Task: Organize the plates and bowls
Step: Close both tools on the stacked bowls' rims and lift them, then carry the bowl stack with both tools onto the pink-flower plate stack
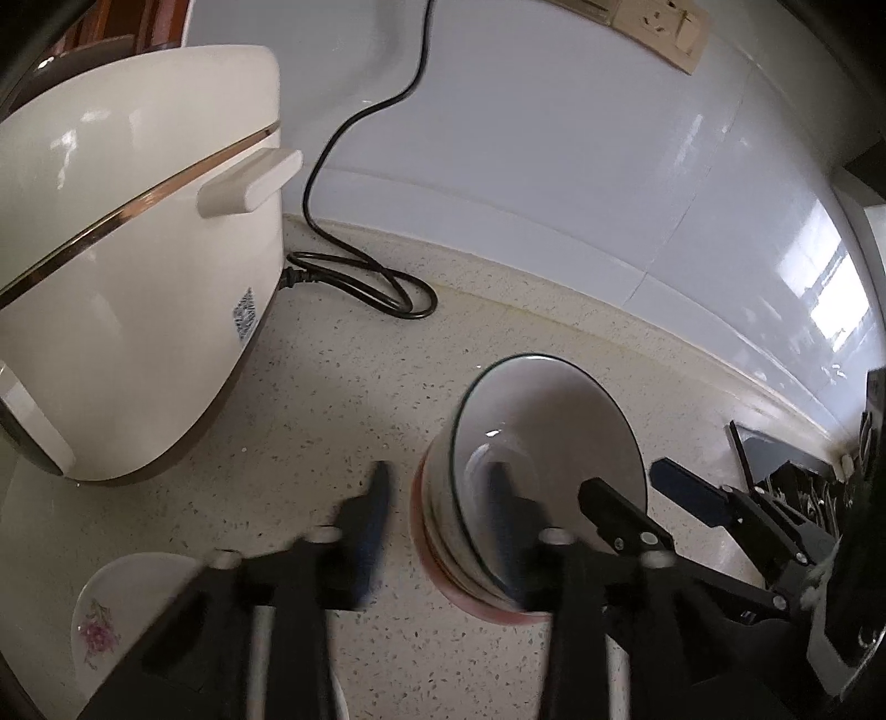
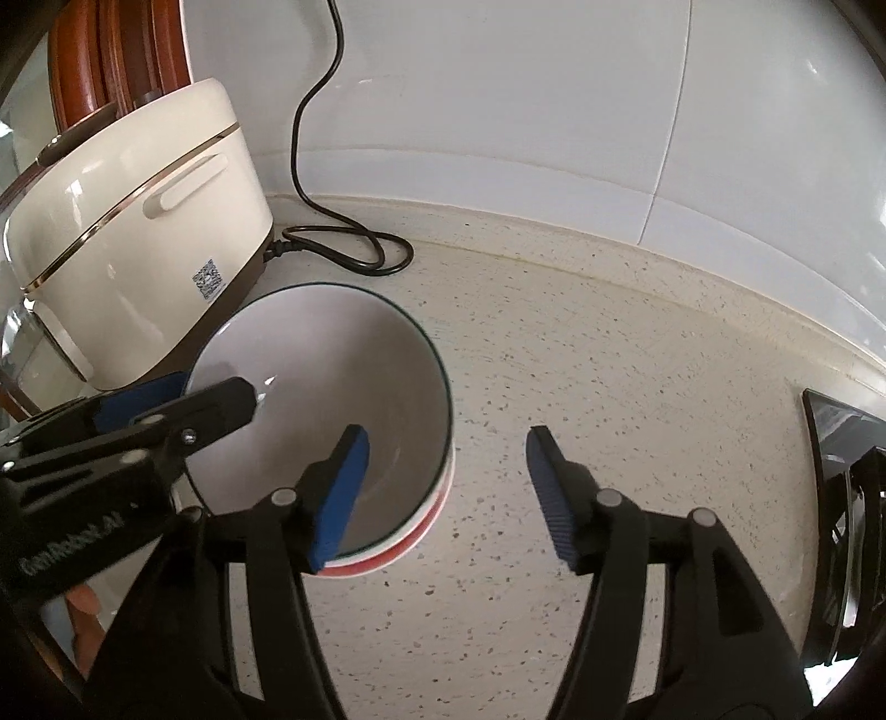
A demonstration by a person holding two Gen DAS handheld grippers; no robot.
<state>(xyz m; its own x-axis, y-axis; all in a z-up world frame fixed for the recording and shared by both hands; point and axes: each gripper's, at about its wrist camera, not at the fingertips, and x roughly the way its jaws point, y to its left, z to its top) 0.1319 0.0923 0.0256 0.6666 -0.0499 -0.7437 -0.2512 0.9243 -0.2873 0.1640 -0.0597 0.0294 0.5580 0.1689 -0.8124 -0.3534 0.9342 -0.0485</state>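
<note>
A stack of nested bowls [image 1: 542, 421] [image 2: 310, 354] stands on the speckled counter; the top bowl is white with a thin green rim, and the lowest shows a red band. My left gripper [image 1: 440, 493] [image 2: 183, 396] straddles the stack's left rim, one finger inside the top bowl and one outside, jaws apart and not pressing. On the opposite rim my right gripper [image 2: 448, 443] [image 1: 631, 482] straddles the wall the same way, open, its blue pads [image 2: 338, 498] clear of it. A small white dish with a pink flower [image 1: 111, 609] lies at the near left.
A cream rice cooker [image 1: 127, 249] [image 2: 138, 232] stands left of the stack, its black cord [image 1: 360, 282] looped on the counter [image 2: 609, 387] by the white tiled wall. A wall socket [image 1: 659, 27] sits high up. A dark stove edge [image 2: 841, 443] lies at the right.
</note>
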